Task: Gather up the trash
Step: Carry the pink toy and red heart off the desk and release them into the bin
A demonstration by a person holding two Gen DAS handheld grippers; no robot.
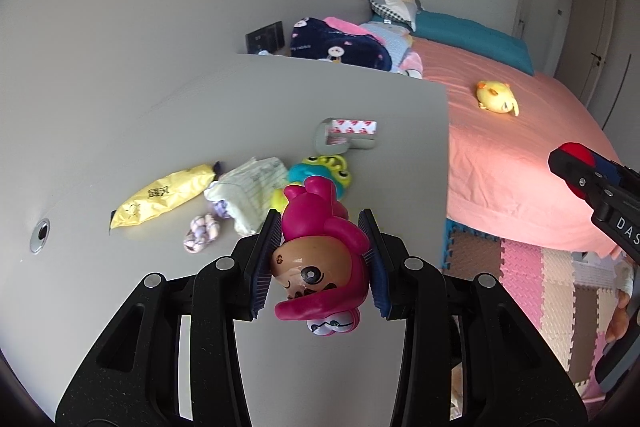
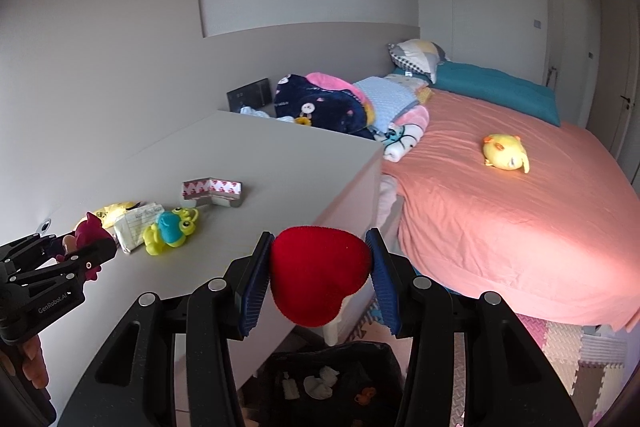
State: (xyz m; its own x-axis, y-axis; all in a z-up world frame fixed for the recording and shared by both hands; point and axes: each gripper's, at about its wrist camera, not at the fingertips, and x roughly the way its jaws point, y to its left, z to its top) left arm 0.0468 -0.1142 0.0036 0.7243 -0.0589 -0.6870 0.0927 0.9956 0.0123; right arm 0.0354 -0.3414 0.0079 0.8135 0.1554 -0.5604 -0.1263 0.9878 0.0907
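Note:
My left gripper (image 1: pixel 322 231) is shut on a pink-haired doll (image 1: pixel 320 259), held over the grey table (image 1: pixel 160 131). My right gripper (image 2: pixel 320 247) is shut on a red plush heart (image 2: pixel 318 277), held past the table's front edge above a dark bin (image 2: pixel 332 383) with scraps inside. On the table lie a yellow wrapper (image 1: pixel 164 197), crumpled lined paper (image 1: pixel 252 191), a purple knotted scrap (image 1: pixel 202 233), a green-blue frog toy (image 1: pixel 320 173) and a tape-backed corner guard (image 1: pixel 346 135). The left gripper also shows in the right wrist view (image 2: pixel 86 247).
A bed with a pink sheet (image 2: pixel 500 211) stands right of the table, with a yellow plush chick (image 2: pixel 505 151), folded blankets (image 2: pixel 332 103) and pillows. Foam floor tiles (image 1: pixel 520 267) lie below. A round grommet (image 1: pixel 40 235) sits in the table's left side.

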